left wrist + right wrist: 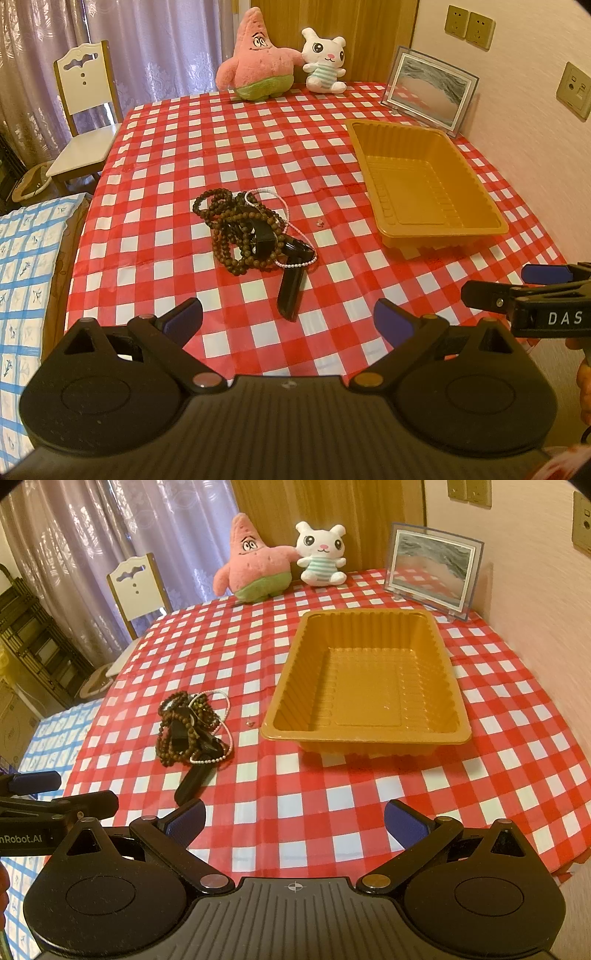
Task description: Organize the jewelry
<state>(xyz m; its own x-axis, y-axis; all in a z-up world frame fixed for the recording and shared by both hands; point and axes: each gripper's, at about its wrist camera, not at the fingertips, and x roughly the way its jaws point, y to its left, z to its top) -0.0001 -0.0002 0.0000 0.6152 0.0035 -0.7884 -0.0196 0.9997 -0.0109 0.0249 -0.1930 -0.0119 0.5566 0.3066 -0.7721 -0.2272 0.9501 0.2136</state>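
While both tongs [288, 317] [293, 818] gape empty, jewelry pile [251, 230] long axis runs near-to-far beside tray [476, 206]

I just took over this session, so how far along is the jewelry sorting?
Nothing looks done yet: the gold tray is empty. Nothing is in hand either; the left claw and right claw are both open and hanging over the checkered tablecloth. Everything is left: the tangled pile of brown beads, the pink bead chain, a black strap, and a tiny loose piece beside the tray.
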